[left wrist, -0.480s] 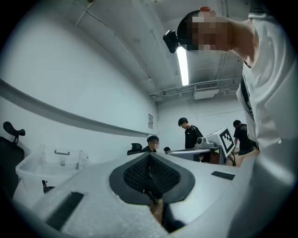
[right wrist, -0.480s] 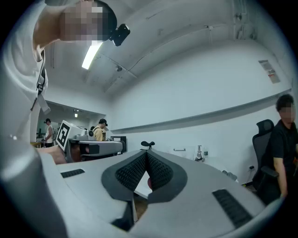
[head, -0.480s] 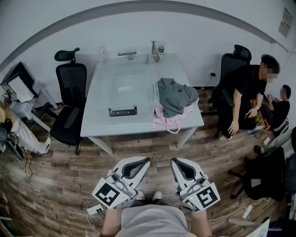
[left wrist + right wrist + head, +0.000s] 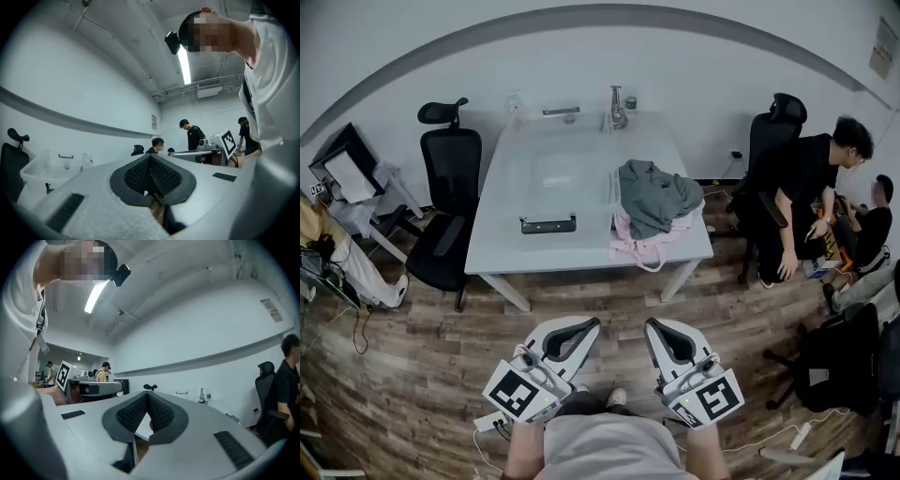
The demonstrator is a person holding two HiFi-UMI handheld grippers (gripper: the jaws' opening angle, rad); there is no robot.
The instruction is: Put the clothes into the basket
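No clothes are in the basket yet; they lie beside it, centre-right. Left gripper and right gripper are pressed together, empty.

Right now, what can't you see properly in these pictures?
- Pink clothes: head view, mostly under the grey top; count unclear.
- Basket: head view, clear walls barely show.
- Things behind the basket: head view, too small to name.
- Whole pile: left gripper view, hidden behind the left gripper.
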